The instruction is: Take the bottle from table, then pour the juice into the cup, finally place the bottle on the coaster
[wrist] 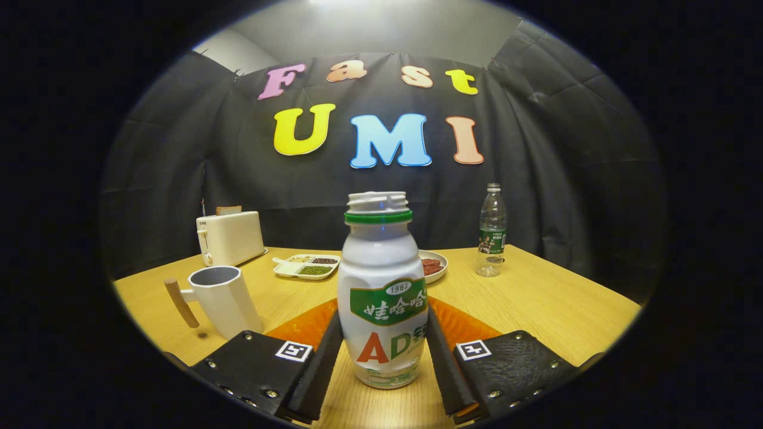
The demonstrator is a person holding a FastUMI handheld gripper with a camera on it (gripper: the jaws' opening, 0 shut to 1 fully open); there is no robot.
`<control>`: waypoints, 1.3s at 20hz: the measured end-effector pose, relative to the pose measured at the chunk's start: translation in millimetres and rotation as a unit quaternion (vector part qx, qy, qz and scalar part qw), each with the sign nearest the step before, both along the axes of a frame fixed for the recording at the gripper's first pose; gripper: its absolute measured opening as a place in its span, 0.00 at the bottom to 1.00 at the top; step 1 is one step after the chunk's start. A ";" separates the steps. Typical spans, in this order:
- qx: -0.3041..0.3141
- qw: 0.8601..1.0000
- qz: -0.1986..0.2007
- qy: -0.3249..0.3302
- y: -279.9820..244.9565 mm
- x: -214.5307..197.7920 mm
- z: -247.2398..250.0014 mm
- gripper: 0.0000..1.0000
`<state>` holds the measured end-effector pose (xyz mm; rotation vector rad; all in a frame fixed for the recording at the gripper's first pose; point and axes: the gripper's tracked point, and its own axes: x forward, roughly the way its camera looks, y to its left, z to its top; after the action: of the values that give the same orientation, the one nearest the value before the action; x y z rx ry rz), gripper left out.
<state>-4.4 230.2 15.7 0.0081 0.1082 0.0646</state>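
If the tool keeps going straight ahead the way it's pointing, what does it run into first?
The white bottle. It stands upright between the fingers of the tool, which flank its lower body; whether they press on it is unclear. Going on, its base would likely meet the bottle before the orange coaster beyond.

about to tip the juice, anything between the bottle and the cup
Nothing visible stands between them. The bottle sits between the tongs, both fingers against its sides. The cup stands to its left with only bare table between; the orange coaster lies behind the bottle.
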 end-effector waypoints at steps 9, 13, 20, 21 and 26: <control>-0.077 0.997 0.012 0.004 -0.4 7.2 15.1 0.73; -0.115 0.993 0.016 0.012 0.0 9.3 16.6 0.73; -0.187 0.982 0.034 0.017 10.7 16.8 22.2 0.73; -0.195 0.980 0.037 0.016 12.4 17.7 23.4 0.73; -0.242 0.969 0.056 0.008 25.3 21.9 27.5 0.73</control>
<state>17.5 255.5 43.1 -0.4871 0.1386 0.1498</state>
